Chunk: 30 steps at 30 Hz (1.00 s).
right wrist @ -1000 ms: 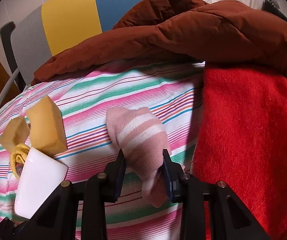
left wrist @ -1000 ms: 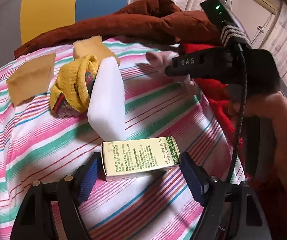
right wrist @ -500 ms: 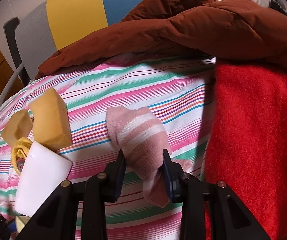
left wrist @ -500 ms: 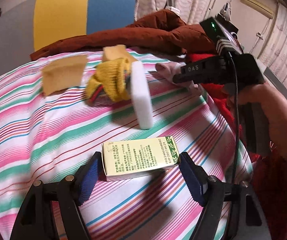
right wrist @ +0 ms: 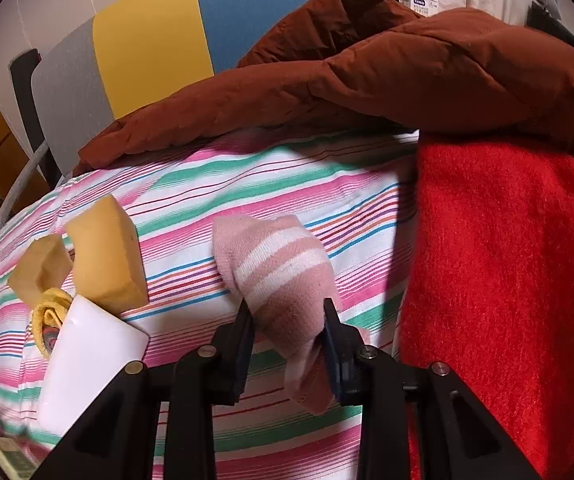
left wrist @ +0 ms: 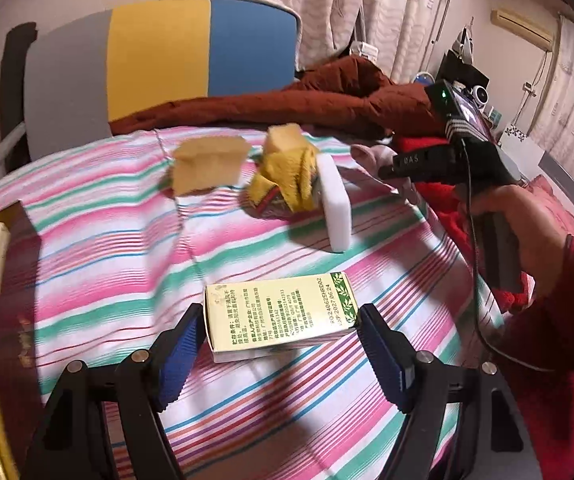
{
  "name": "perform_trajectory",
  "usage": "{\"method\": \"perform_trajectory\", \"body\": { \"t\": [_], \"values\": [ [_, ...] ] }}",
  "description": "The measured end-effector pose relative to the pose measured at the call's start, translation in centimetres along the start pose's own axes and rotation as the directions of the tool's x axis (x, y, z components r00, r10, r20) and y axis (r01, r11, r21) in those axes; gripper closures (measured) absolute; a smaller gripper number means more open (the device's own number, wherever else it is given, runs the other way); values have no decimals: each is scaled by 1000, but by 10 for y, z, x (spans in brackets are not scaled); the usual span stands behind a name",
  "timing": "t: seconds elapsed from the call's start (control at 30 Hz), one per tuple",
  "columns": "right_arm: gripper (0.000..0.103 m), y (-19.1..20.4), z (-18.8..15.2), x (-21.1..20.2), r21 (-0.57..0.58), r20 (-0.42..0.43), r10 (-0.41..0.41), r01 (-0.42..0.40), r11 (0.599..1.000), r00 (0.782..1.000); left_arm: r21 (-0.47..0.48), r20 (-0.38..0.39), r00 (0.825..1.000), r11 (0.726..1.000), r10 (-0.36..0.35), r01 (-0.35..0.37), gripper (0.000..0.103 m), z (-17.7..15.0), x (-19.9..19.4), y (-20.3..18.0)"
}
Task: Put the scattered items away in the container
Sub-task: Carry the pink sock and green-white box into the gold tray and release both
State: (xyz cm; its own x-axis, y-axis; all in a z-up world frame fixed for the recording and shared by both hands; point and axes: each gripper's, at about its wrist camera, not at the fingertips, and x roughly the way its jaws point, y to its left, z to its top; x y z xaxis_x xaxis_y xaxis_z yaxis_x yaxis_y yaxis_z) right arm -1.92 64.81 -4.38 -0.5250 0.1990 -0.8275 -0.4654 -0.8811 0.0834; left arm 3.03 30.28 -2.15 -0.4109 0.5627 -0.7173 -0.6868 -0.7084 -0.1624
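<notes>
My left gripper [left wrist: 281,338] is shut on a pale green printed box [left wrist: 281,312] and holds it above the striped bedsheet [left wrist: 107,264]. My right gripper [right wrist: 289,330] is shut on a pink striped sock [right wrist: 283,272], lifted off the sheet; it also shows in the left wrist view [left wrist: 439,164]. On the sheet lie two yellow sponges [left wrist: 207,164] [left wrist: 283,140], a yellow sock bundle [left wrist: 287,180] and a white foam block [left wrist: 335,204]. A dark container's edge [left wrist: 23,280] with items inside shows at far left.
A brown padded jacket [right wrist: 367,72] lies across the back of the bed. A red blanket [right wrist: 507,260] covers the right side. A grey, yellow and blue chair back [left wrist: 159,60] stands behind the bed.
My left gripper has lifted and swung left with the box, so the sponges and foam block shifted right in its view and the container came into view. The right gripper has stayed almost still with the sock.
</notes>
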Motion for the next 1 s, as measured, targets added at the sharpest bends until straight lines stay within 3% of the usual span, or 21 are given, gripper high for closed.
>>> {"method": "perform_trajectory", "body": {
  "t": [0.47,0.6,0.7,0.87,1.0],
  "values": [
    [72,2,1,-27,-28,128,-94,98,995,987,-109,103,992,992,71,-59,25,-16,-67,56],
    [72,17,0,-39,-85,164,-118,133,987,979,-145,115,987,985,112,-94,25,-26,-89,81],
    [72,40,-4,-48,-144,164,-79,103,984,983,-181,128,981,976,144,-120,25,-34,-104,99],
    [72,83,-13,-69,-172,147,69,-43,984,987,-243,137,975,960,176,-139,25,-47,-120,125],
    [72,133,-29,-86,-258,131,159,-121,959,979,-293,149,967,944,205,-155,25,-58,-135,148]
  ]
}}
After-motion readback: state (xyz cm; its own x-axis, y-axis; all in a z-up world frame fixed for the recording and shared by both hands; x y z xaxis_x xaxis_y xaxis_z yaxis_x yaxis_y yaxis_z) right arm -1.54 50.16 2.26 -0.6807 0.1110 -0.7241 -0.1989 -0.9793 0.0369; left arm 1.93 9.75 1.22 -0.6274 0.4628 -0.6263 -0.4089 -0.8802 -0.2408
